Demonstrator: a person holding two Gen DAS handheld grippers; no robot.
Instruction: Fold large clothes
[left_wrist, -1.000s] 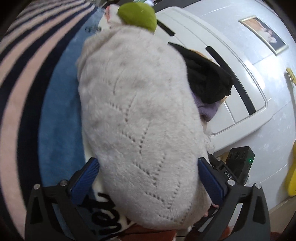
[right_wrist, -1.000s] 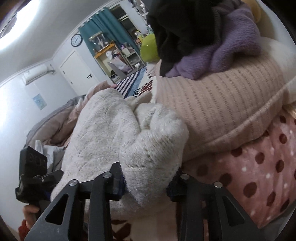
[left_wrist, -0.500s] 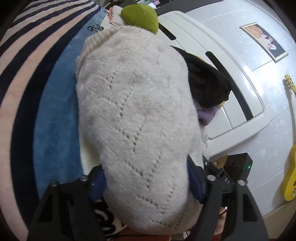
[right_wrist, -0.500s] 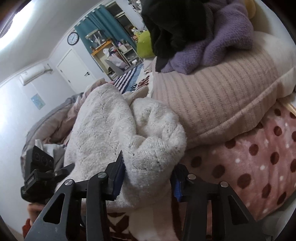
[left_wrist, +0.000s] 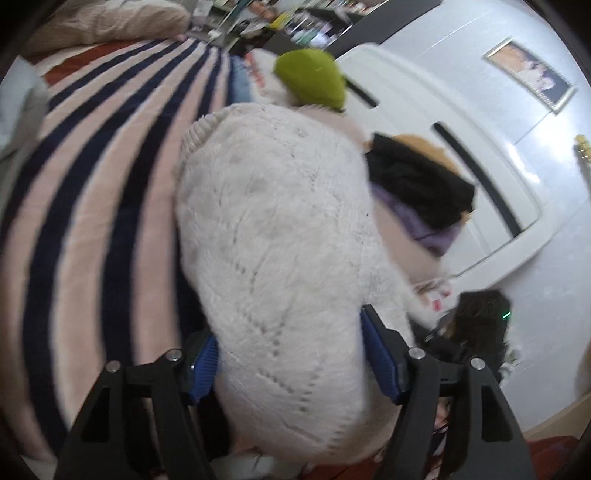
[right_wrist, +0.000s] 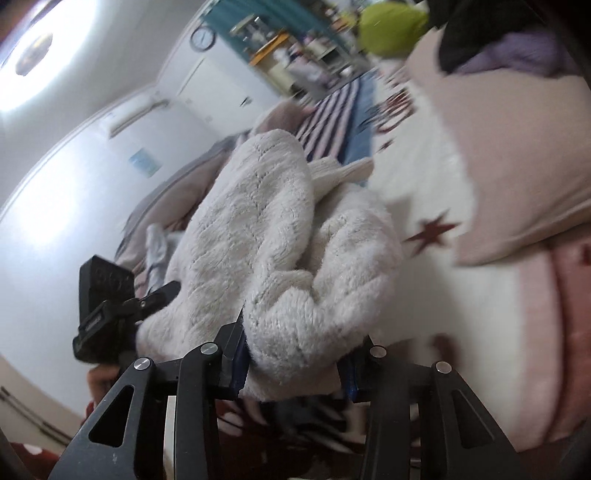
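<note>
A folded cream knit sweater is held up over the bed between both grippers. My left gripper is shut on its near end, the blue pads pressing into the thick knit. My right gripper is shut on the other end of the sweater, which bulges up between the fingers. The left gripper's body shows at the left of the right wrist view, the right gripper's body at the right of the left wrist view.
A pink and navy striped blanket covers the bed on the left. A pile of folded clothes, pink, purple and black, lies by the white headboard, with a green cushion beyond. A white star blanket lies under the right side.
Both grippers have lifted the sweater and carried it away from the clothes pile, over the striped blanket. The left gripper has closed from open onto the sweater's end.
</note>
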